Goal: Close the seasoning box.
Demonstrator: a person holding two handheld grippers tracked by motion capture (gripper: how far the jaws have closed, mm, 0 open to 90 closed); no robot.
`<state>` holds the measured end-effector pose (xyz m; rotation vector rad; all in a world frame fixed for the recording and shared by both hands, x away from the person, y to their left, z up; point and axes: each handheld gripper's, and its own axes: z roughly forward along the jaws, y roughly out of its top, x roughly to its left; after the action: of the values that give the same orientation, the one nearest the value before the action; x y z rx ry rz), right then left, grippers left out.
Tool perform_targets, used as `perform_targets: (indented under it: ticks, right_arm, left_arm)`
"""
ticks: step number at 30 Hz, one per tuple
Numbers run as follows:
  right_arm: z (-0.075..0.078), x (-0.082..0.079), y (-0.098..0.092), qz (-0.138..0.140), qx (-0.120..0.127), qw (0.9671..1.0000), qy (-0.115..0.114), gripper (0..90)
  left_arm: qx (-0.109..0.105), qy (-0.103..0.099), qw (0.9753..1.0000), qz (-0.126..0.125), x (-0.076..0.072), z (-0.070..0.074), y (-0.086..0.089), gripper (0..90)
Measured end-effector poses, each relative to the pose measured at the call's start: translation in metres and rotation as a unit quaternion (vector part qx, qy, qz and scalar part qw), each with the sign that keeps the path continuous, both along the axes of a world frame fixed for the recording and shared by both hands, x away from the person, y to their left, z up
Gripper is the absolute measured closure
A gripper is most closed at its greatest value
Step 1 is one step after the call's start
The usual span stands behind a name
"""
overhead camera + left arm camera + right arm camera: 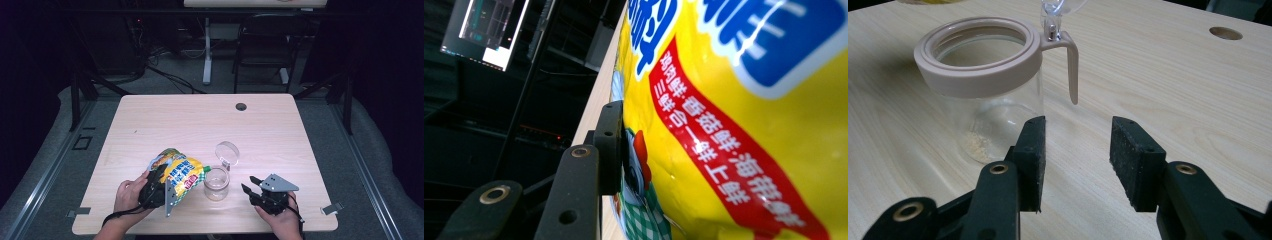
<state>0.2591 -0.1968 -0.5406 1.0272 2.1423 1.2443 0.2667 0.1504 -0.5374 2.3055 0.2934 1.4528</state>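
Left gripper (161, 186) clamped the yellow bag (179, 172), tilted beside the open jar (216, 183) near the table's (200, 120) front edge. Right gripper (251, 186) sat open and empty just right of it, bare tabletop beyond.

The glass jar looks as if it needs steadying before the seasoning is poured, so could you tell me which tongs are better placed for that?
Probably the right tongs: open, empty, beside the glass jar. The left tongs hold the seasoning bag.
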Motion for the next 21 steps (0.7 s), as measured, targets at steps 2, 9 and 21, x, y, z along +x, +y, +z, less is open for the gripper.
perform_targets:
  ticks: [2, 9, 21]
  right_arm:
    - [-0.0001, 0.0000, 0.0007, 0.000, -0.001, 1.0000, 0.000, 58.1]
    - [0.0002, -0.0005, 0.0011, 0.000, -0.002, 1.0000, -0.001, 58.1]
    - [0.0005, -0.0013, 0.0025, 0.001, -0.002, 1.0000, -0.005, 58.1]
  left_arm:
    - [0.004, -0.005, 1.0000, -0.001, -0.0004, -0.0003, -0.0003, 64.9]
    - [0.038, -0.023, 0.9990, 0.001, -0.0037, -0.0007, -0.0023, 65.0]
    - [0.057, -0.039, 0.9976, -0.001, -0.0050, -0.0023, -0.0034, 65.0]
